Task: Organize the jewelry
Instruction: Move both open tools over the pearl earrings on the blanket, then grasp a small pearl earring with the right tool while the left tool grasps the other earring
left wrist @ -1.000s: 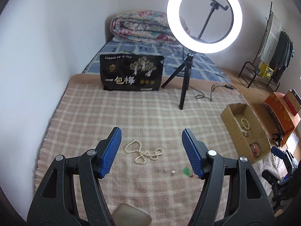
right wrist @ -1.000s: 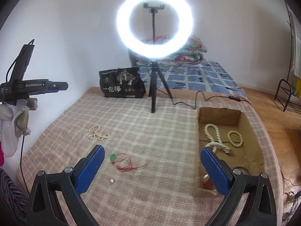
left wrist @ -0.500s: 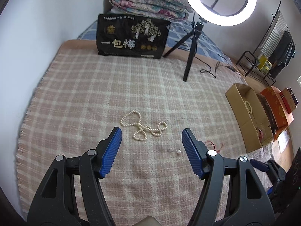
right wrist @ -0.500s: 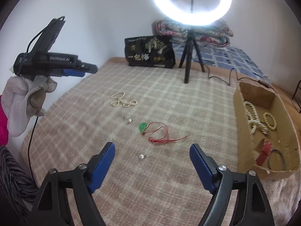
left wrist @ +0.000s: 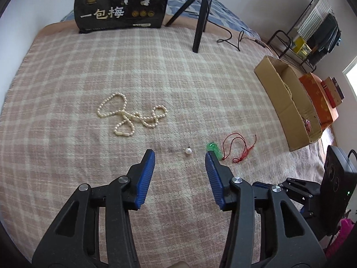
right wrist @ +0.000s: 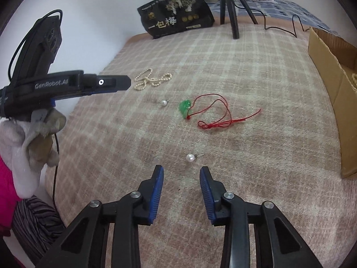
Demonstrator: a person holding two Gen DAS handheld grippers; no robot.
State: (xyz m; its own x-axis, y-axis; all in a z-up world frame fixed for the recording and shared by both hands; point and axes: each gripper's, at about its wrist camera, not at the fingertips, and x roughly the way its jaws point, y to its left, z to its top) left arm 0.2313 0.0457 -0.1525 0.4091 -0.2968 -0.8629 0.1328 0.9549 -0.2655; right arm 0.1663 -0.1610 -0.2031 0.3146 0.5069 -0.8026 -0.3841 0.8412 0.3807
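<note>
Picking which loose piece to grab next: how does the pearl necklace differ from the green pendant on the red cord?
The pearl necklace is a long string of cream beads lying in tangled loops; the green pendant is one translucent stone on a thin red cord. The necklace lies farther from both open grippers; the pendant sits beside the left gripper. Both lie loose on the checked blanket, outside the cardboard box.
</note>
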